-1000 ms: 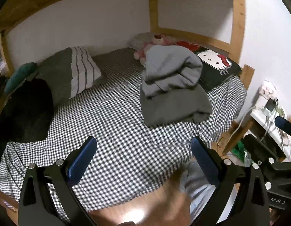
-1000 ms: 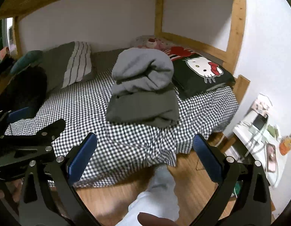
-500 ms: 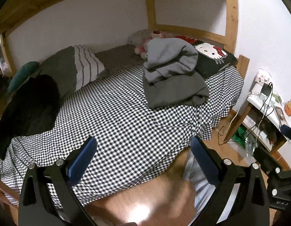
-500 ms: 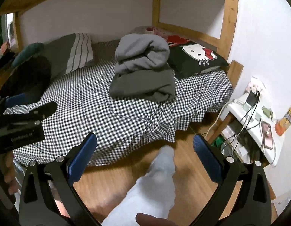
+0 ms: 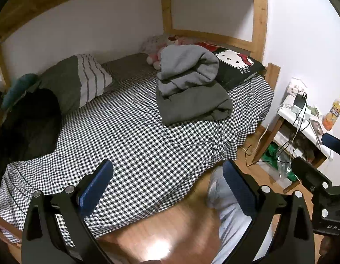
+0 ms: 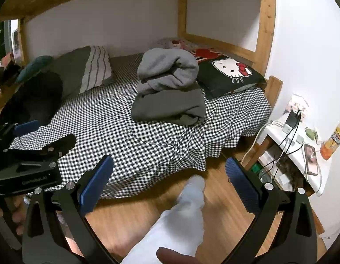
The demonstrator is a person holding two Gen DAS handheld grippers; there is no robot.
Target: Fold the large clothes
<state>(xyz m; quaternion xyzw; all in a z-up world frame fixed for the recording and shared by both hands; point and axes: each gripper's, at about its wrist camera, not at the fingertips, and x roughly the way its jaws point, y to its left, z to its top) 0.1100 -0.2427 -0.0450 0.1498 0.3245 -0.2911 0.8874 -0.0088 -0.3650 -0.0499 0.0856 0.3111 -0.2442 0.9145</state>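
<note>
black garment heap [image 5: 26, 123] at left end of checked bed [image 5: 130, 136]. left gripper [image 5: 167, 184] wide, empty, above bed edge. folded light grey hoodie [image 6: 167, 70] atop folded dark grey garment [image 6: 170, 106], beside cat-print pillow [image 6: 229, 74]. right gripper [image 6: 170, 180] wide, empty, over wood floor [image 6: 216, 198].

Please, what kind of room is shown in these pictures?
Most likely a bedroom. A bed with a checkered sheet sits inside a wooden bunk frame, pillows such as the striped pillow lie on it, and a cluttered bedside table stands beside it.
</note>
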